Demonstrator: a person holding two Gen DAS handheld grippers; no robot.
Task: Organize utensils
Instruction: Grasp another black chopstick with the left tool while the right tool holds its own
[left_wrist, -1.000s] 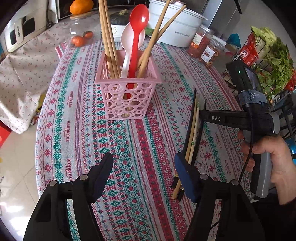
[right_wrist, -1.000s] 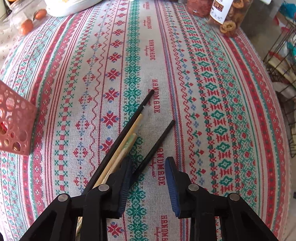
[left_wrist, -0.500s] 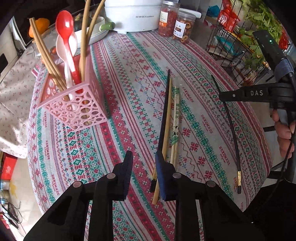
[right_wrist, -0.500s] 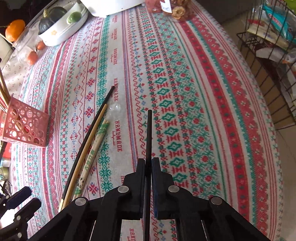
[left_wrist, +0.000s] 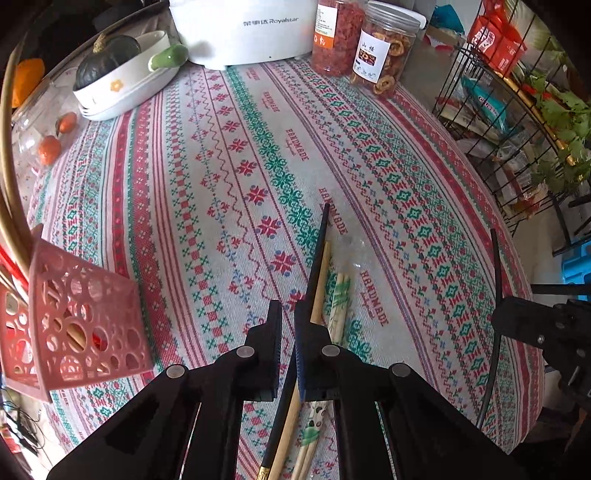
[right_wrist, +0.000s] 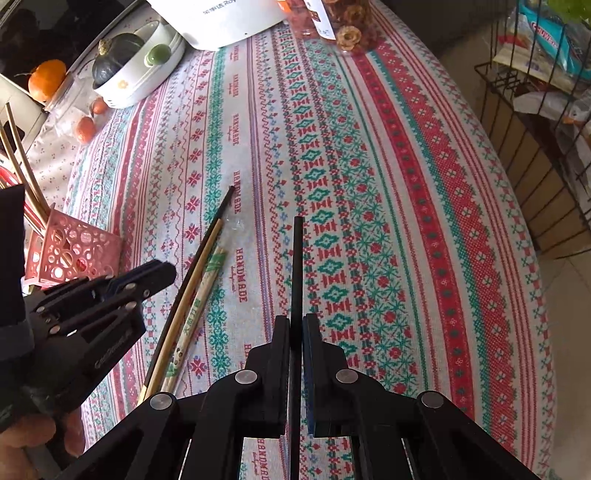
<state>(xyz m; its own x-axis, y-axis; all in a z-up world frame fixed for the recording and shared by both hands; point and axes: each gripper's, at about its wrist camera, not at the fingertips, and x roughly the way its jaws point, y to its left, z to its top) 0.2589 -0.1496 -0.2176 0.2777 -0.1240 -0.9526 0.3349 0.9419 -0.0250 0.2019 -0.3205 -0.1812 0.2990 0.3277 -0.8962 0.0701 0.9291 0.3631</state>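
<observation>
- My right gripper is clamped on one black chopstick, lifted clear of the tablecloth.
- My left gripper has its jaws pressed together on the second black chopstick, which lies beside the bamboo chopsticks.
- I should lift only the black one, then tilt both tips down into the pink basket at the left.

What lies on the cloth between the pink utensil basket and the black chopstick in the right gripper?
In the right wrist view, the loose chopsticks and the left gripper lie between the pink basket and the held black chopstick.
</observation>
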